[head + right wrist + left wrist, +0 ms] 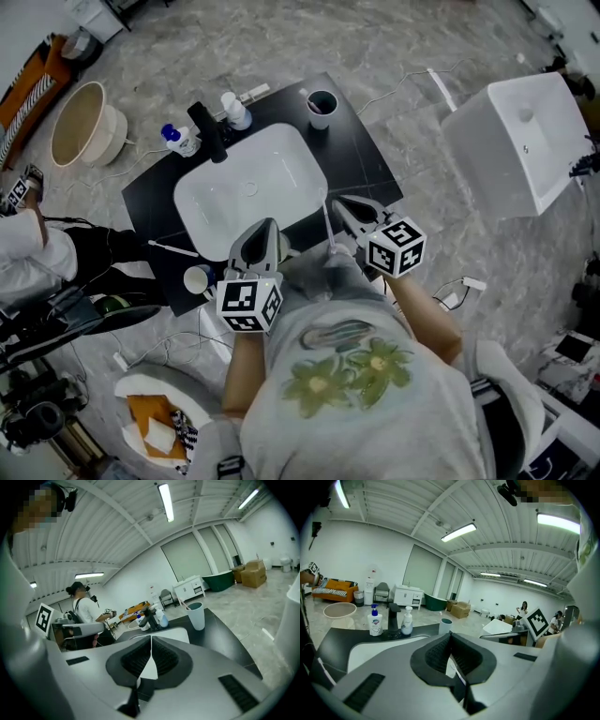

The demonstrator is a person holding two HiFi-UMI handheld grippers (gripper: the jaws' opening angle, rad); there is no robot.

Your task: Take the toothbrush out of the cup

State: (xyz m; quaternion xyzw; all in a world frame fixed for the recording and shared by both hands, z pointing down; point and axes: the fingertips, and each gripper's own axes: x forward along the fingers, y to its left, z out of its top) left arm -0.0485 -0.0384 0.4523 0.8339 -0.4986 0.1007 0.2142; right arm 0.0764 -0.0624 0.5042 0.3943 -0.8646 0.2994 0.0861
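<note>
The left gripper [261, 230] is hovering at the sink's [248, 187] near edge, its jaws pressed together on nothing. The toothbrush [184, 603] is standing in the cup [321, 120] on the far counter. Light, stiff and slim, it is probably best pinched by its protruding handle. The right gripper [345, 208] is likewise closed and empty.

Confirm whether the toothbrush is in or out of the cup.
In: the toothbrush handle pokes above the rim of the upright cup.

Left gripper [266, 230]: I am holding it over the sink's [244, 192] near rim.
Right gripper [345, 208]: I am holding it just beside the sink's near right corner.
Cup [321, 106]: standing at the black counter's [364, 155] far corner, apart from both.
</note>
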